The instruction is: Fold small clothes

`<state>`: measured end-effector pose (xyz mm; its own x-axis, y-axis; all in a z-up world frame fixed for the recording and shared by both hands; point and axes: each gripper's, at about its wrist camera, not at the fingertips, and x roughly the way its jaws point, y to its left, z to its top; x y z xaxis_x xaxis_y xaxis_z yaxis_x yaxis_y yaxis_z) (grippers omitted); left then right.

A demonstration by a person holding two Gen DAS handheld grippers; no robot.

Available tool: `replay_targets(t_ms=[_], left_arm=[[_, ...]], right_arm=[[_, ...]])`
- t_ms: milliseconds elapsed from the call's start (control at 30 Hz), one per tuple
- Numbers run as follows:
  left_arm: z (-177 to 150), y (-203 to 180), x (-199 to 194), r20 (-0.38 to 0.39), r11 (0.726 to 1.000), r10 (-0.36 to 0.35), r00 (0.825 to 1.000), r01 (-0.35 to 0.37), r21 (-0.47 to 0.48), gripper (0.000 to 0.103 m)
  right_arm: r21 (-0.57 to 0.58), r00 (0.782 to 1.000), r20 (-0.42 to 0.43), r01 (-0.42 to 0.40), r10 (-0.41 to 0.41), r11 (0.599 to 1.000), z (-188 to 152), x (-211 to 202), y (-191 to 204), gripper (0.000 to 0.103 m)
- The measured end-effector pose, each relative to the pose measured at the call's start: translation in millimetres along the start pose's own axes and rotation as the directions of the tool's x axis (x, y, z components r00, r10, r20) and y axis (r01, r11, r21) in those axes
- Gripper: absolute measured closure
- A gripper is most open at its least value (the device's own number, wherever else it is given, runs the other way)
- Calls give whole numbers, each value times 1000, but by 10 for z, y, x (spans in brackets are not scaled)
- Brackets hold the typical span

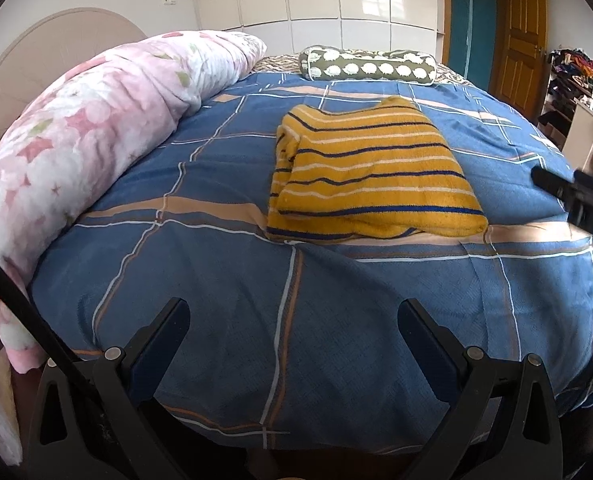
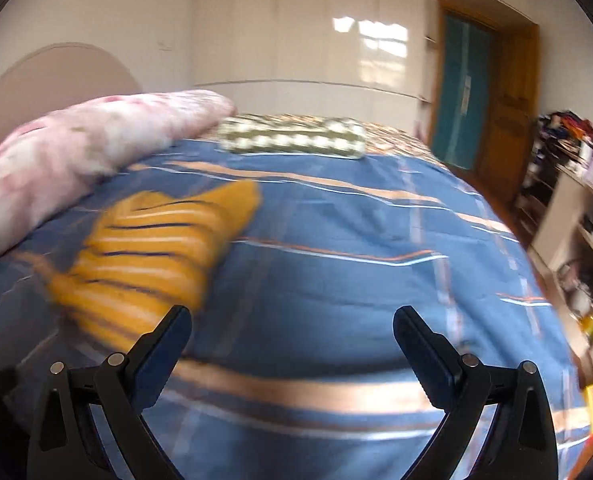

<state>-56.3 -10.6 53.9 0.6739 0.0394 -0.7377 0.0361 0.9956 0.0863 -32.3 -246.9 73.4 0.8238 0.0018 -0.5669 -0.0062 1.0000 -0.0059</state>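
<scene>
A yellow garment with white and navy stripes (image 1: 372, 172) lies folded in a compact rectangle on the blue checked bed cover (image 1: 224, 280). My left gripper (image 1: 292, 312) is open and empty, held back over the near part of the bed, well short of the garment. My right gripper (image 2: 292, 316) is open and empty; in its blurred view the garment (image 2: 152, 252) lies ahead to the left, just beyond the left fingertip (image 2: 178, 316). The right gripper's body shows in the left wrist view (image 1: 576, 196), to the right of the garment.
A rolled pink floral quilt (image 1: 88, 128) runs along the left side of the bed. A green bolster pillow with white shapes (image 1: 368, 66) lies at the far end. Cluttered shelves (image 1: 584, 92) and a wooden door (image 1: 524, 36) stand on the right.
</scene>
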Motion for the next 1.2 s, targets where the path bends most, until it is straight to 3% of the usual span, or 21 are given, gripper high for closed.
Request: replay_targets(t_ms=[33, 100, 167, 233, 267, 300, 367, 400, 433, 500, 567, 633, 733, 800, 867, 933, 1000, 1100, 1133, 1200], left_arm=[[0, 9, 2, 1, 1000, 2, 1000, -2, -2, 0], [-4, 16, 23, -8, 1000, 2, 1000, -2, -6, 0], [-6, 17, 40, -15, 1000, 1, 1000, -1, -7, 0], [-9, 7, 44, -16, 1000, 0, 1000, 0, -4, 0], [-9, 9, 46, -16, 1000, 1, 1000, -1, -3, 0], [-11, 17, 49, -15, 1000, 2, 1000, -2, -4, 0], [-9, 57, 71, -17, 1000, 2, 1000, -2, -15, 0], [-9, 81, 87, -22, 1000, -3, 1000, 2, -24, 0], [-12, 93, 99, -24, 1000, -5, 1000, 5, -29, 0], [-22, 121, 135, -29, 999, -3, 1000, 2, -36, 0], [-33, 138, 176, -37, 999, -8, 999, 6, -42, 0], [-42, 150, 208, -45, 999, -10, 999, 8, -48, 0], [-52, 180, 212, -47, 998, -24, 999, 21, -56, 0], [-55, 228, 188, -34, 998, -22, 999, 20, -61, 0], [-66, 305, 179, -22, 997, -16, 1000, 15, -73, 0], [-85, 377, 180, -8, 997, -9, 1000, 8, -80, 0], [-106, 430, 204, 8, 997, 21, 1000, -21, -80, 0], [-121, 475, 273, -2, 996, 24, 1000, -24, -83, 0], [-125, 489, 294, -8, 996, 14, 1000, -15, -89, 0], [-136, 519, 300, -11, 996, 3, 1000, -4, -94, 0]], right_arm=[[26, 999, -7, -38, 39, 999, -20, 23, 62, 1], [68, 992, -21, -122, 123, 990, -10, 103, 131, 15], [66, 984, -63, -163, 167, 984, 19, 228, 258, 48], [70, 975, -87, -201, 207, 977, 24, 391, 349, 62], [82, 969, -111, -213, 222, 974, -11, 455, 377, 64], [102, 957, -154, -231, 244, 968, -65, 576, 400, 64], [144, 893, -311, -296, 327, 944, -317, 857, 518, 63], [121, 879, -353, -296, 319, 948, -429, 911, 583, 63], [12, 919, -293, -273, 264, 962, -446, 759, 688, 64], [-47, 924, -281, -283, 259, 958, -387, 609, 790, 64], [-72, 937, -185, -312, 295, 947, -216, 361, 828, 64], [-116, 954, -107, -292, 281, 949, 0, 235, 912, 64], [-119, 958, -111, -276, 264, 954, 196, 460, 1059, 64], [-84, 944, -185, -292, 273, 953, 200, 752, 1109, 64], [-13, 848, -405, -379, 342, 925, 53, 1225, 1221, 62], [-29, 851, -390, -392, 350, 920, 80, 1170, 1280, 62], [-16, 838, -364, -444, 408, 896, 220, 1046, 1326, 62], [-50, 880, -264, -421, 395, 906, 519, 955, 1466, 62], [-50, 886, -252, -413, 389, 909, 603, 1011, 1536, 62], [-18, 878, -267, -417, 398, 909, 717, 1244, 1682, 62]])
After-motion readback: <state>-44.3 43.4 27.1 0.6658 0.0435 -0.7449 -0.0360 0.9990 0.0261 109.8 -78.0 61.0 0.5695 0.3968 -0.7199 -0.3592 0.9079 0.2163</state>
